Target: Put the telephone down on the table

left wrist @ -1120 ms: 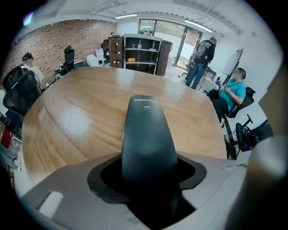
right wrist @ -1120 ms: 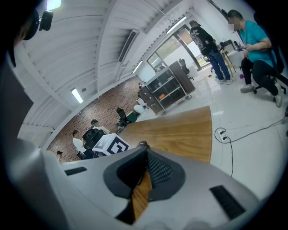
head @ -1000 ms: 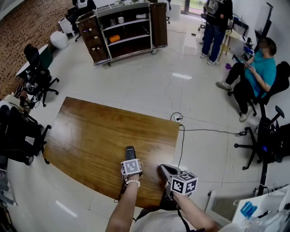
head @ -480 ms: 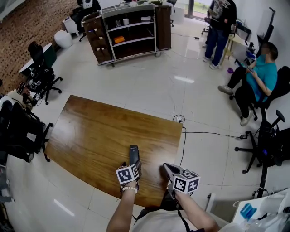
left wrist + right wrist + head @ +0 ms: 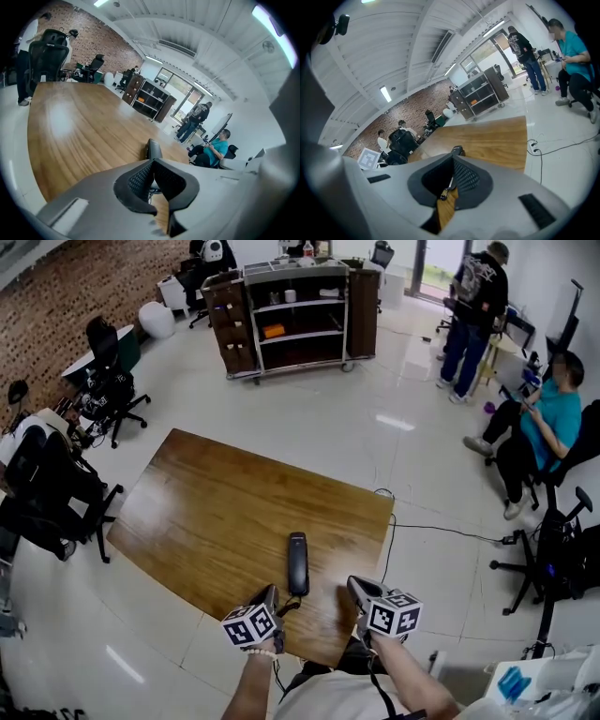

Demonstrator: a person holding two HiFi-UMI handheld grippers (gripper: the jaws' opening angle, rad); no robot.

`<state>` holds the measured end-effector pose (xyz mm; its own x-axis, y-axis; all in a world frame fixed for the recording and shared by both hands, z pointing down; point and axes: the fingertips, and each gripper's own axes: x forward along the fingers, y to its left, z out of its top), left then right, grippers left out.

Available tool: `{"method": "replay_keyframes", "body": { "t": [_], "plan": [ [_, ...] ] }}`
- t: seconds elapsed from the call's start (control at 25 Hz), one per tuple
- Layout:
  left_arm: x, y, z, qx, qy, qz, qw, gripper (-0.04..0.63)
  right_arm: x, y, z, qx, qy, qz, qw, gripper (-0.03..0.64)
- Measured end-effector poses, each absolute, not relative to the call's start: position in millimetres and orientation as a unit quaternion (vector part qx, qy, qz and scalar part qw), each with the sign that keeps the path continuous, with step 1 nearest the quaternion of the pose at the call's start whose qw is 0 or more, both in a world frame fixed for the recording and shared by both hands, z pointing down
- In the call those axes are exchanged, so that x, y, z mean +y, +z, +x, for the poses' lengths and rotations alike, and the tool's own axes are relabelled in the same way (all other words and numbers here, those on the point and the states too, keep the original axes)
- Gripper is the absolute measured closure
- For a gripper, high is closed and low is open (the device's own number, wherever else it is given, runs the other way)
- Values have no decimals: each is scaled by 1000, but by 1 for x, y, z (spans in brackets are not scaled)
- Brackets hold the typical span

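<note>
The black telephone handset [image 5: 297, 563] lies flat on the wooden table [image 5: 216, 512], close to its near edge, with its thin cord [image 5: 281, 608] trailing toward me. My left gripper [image 5: 270, 594] hovers just behind the handset's near end, shut and empty, clear of the phone. In the left gripper view the telephone [image 5: 153, 149] shows just past the closed jaw tips of the left gripper [image 5: 152, 161]. To the right of the phone, my right gripper [image 5: 359, 589] sits shut over the table's near corner. In its own view the telephone [image 5: 457, 150] lies beyond the right gripper [image 5: 452, 160].
A power strip and cable [image 5: 386, 495] lie on the floor past the table's right end. Office chairs [image 5: 56, 488] stand at the left. A dark shelf cart [image 5: 300, 315] is far back. A seated person [image 5: 548, 423] and a standing person [image 5: 473, 315] are at the right.
My left gripper opened, left the telephone lying on the table, pulled back toward me and upward, and closed empty. The right gripper stayed put.
</note>
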<state>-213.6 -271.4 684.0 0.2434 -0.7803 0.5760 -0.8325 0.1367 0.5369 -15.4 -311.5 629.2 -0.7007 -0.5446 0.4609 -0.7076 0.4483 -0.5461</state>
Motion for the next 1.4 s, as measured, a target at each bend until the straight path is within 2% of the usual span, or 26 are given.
{"method": "replay_keyframes", "body": {
  "t": [0.92,1.4],
  "plan": [
    [-183,639,-201,-572,-6,713,406,594,-215,607,-15,-845,339,401,100,617],
    [-142,615,-164,-587,33,717,374,594,-169,594,13,-856,331,389,75,617]
  ]
}}
